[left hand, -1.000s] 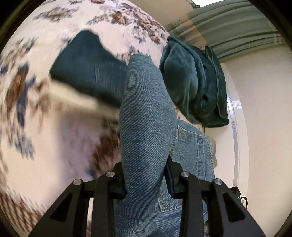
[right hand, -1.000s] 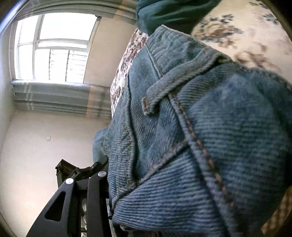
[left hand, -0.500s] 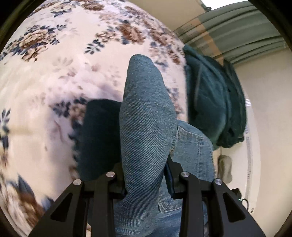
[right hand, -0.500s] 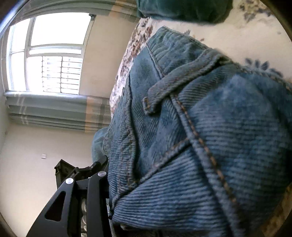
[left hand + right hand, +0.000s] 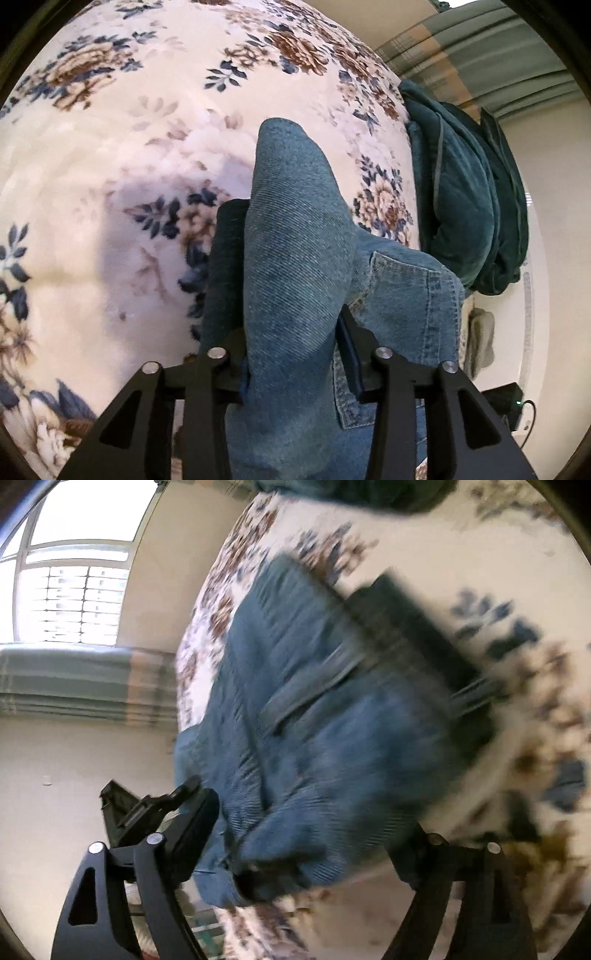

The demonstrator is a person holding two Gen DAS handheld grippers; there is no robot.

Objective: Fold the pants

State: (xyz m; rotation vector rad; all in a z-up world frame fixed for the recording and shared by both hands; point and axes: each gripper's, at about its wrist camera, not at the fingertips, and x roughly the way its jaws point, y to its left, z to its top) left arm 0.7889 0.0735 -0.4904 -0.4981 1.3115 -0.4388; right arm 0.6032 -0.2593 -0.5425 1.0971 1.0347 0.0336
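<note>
Denim jeans [image 5: 295,280] lie bunched on the flowered bedspread [image 5: 110,184], with a thick fold pinched between the closed fingers of the left gripper [image 5: 295,365]. Only the right wrist view, blurred, shows the window [image 5: 74,572]; there the right gripper [image 5: 306,853] stands spread wide, holding nothing. A green blanket [image 5: 461,206] lies beside the jeans.

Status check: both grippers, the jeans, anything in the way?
Left gripper shut on jeans. Right gripper open, jeans between its fingers, ungripped. Dark folded garment under jeans on floral blanket.
</note>
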